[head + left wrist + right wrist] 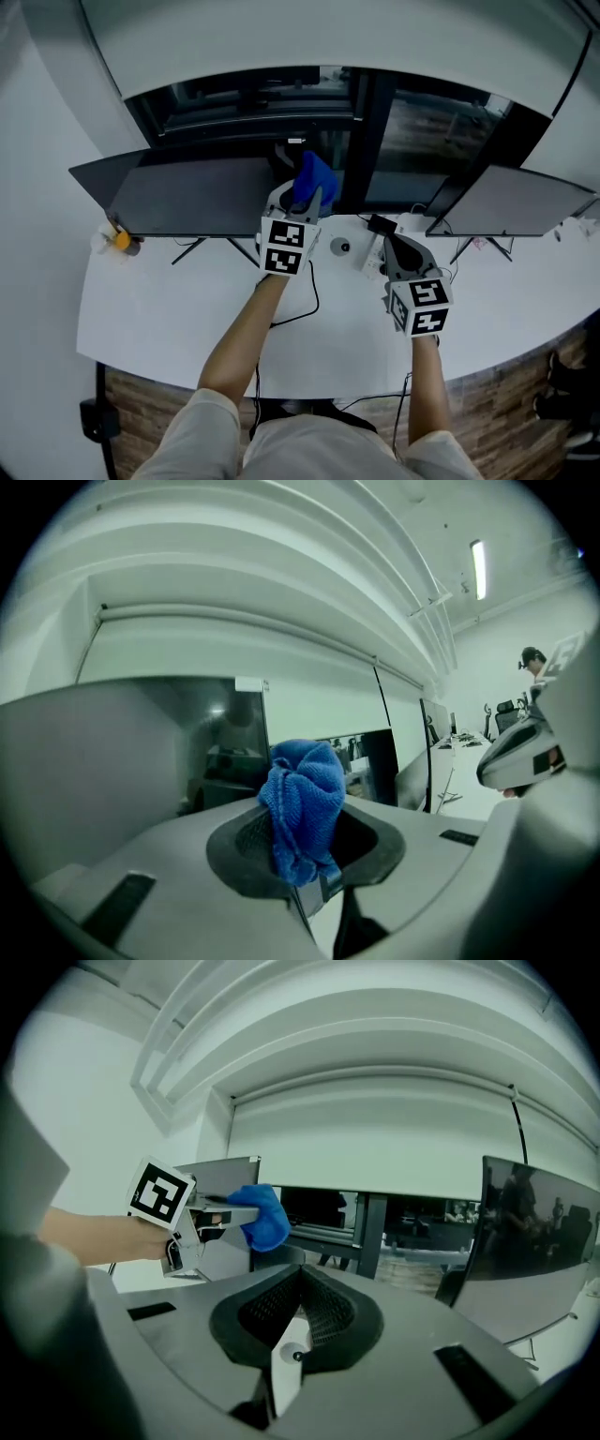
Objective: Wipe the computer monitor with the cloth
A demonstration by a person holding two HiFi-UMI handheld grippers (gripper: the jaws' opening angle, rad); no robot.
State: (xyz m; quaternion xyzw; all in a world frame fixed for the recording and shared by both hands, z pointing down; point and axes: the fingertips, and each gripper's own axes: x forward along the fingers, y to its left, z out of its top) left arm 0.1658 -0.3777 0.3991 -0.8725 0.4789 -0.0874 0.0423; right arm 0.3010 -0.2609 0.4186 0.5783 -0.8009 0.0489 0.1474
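Note:
A bunched blue cloth (pixel 314 180) is clamped in my left gripper (pixel 310 199), which is shut on it and held up at the right end of the left monitor (pixel 192 195). In the left gripper view the cloth (pixel 302 803) fills the jaws, with the dark screen (pixel 112 752) to the left. My right gripper (pixel 396 246) hovers lower over the desk, jaws shut with nothing between them. From the right gripper view I see the left gripper (pixel 246 1213) with the cloth (pixel 260 1215), and a second monitor (pixel 534 1241) at the right.
A second monitor (pixel 520 202) stands on the white desk (pixel 169 309) at the right. A small round object (pixel 338 247) and a cable (pixel 309 305) lie between the monitors. An orange item (pixel 122 240) sits at the desk's far left. A dark window is behind.

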